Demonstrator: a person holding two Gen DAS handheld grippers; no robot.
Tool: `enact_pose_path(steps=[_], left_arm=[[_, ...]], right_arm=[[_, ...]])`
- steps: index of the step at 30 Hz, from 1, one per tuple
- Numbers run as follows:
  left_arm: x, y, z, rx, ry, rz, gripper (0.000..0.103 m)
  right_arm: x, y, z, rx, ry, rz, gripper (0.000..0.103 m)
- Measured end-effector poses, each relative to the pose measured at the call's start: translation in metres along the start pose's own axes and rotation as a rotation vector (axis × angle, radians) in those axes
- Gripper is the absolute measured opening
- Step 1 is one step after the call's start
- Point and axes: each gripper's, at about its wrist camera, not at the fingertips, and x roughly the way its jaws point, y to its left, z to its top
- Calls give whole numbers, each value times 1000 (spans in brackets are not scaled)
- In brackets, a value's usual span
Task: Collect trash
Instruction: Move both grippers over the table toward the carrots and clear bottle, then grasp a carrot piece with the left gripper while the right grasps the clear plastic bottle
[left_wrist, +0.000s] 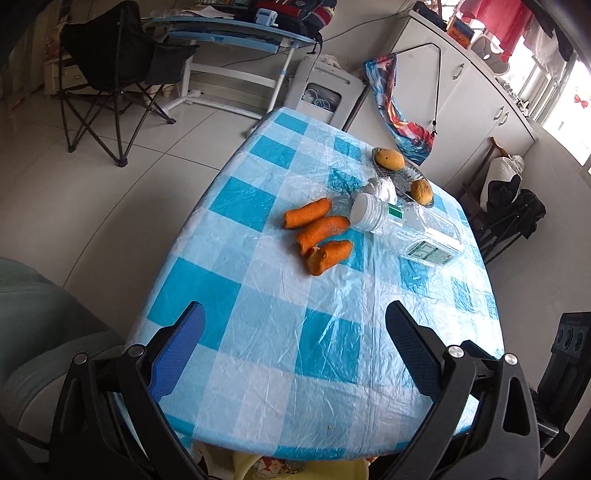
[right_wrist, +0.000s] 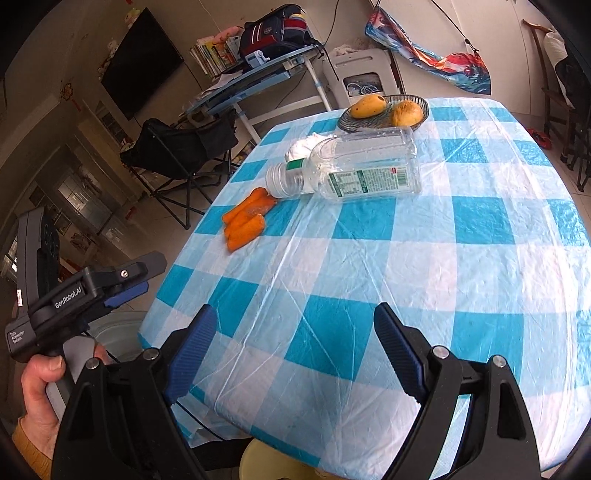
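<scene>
On the blue-and-white checked table (left_wrist: 258, 369) lie three orange peel-like pieces (left_wrist: 321, 229) (right_wrist: 245, 218). Beside them an empty clear plastic bottle (left_wrist: 417, 229) (right_wrist: 362, 166) with a white cap rests on its side. A crumpled white tissue (left_wrist: 382, 186) (right_wrist: 306, 142) sits just behind the bottle. My left gripper (left_wrist: 295, 314) is open over the near table edge, nothing between its fingers. My right gripper (right_wrist: 295, 314) is also open and empty, well short of the bottle. In the right wrist view a hand holds the left gripper (right_wrist: 147, 277) beyond the table's left edge.
A dark dish (right_wrist: 421, 101) with two mangoes (left_wrist: 388, 158) stands at the far end of the table. A pale round container (right_wrist: 118, 332) sits on the floor by the table's near left corner. A folding chair (left_wrist: 110, 74) and a desk (left_wrist: 229, 33) stand beyond.
</scene>
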Motion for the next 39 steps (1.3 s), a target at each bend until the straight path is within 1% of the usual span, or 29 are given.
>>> enact_pose_path(steps=[3, 5, 7, 8, 11, 13, 15, 19, 21, 23, 25, 26, 27, 28, 30, 32, 33, 34, 37, 39], left_arm=[[11, -14, 7, 70, -3, -32, 78], [20, -27, 12, 125, 12, -74, 72], [29, -38, 20, 185, 17, -87, 68], [33, -42, 24, 210, 25, -96, 67], [53, -51, 33, 270, 85, -114, 64], [64, -54, 35, 309, 114, -101, 63], [71, -55, 37, 334, 120, -81, 62], [84, -52, 43, 339, 148, -72, 62], [90, -50, 44, 332, 167, -65, 62], [96, -50, 44, 340, 196, -45, 62], [97, -54, 42, 375, 191, -25, 62], [98, -56, 41, 387, 191, -14, 61], [98, -57, 40, 393, 187, -3, 58], [97, -58, 39, 399, 185, 2, 55], [95, -59, 39, 400, 194, -8, 34], [91, -60, 37, 411, 185, -6, 26], [89, -61, 35, 419, 179, -3, 23], [87, -61, 35, 421, 178, -5, 21], [81, -61, 29, 410, 182, -24, 20], [73, -59, 23, 387, 189, -55, 20]], right_arm=[[-9, 6, 20, -105, -58, -48, 84], [-11, 9, 42, -188, -82, -87, 84], [-7, 11, 66, -270, -78, -122, 84], [-2, 12, 77, -322, -54, -133, 88], [18, 15, 101, -489, 3, -181, 89], [35, 13, 111, -555, 48, -197, 89], [55, 7, 118, -588, 111, -197, 89], [93, -5, 123, -603, 218, -190, 89], [104, -12, 124, -580, 239, -162, 92], [108, -18, 124, -542, 254, -144, 92], [109, -22, 120, -526, 267, -135, 92], [109, -23, 117, -517, 278, -129, 90], [108, -25, 113, -506, 286, -121, 84], [106, -26, 108, -493, 298, -110, 79], [100, -29, 97, -469, 310, -85, 63], [89, -30, 85, -454, 301, -78, 56], [84, -31, 79, -442, 301, -79, 56], [78, -31, 74, -435, 300, -76, 56], [65, -29, 62, -428, 305, -86, 56], [57, -28, 55, -414, 303, -88, 56]])
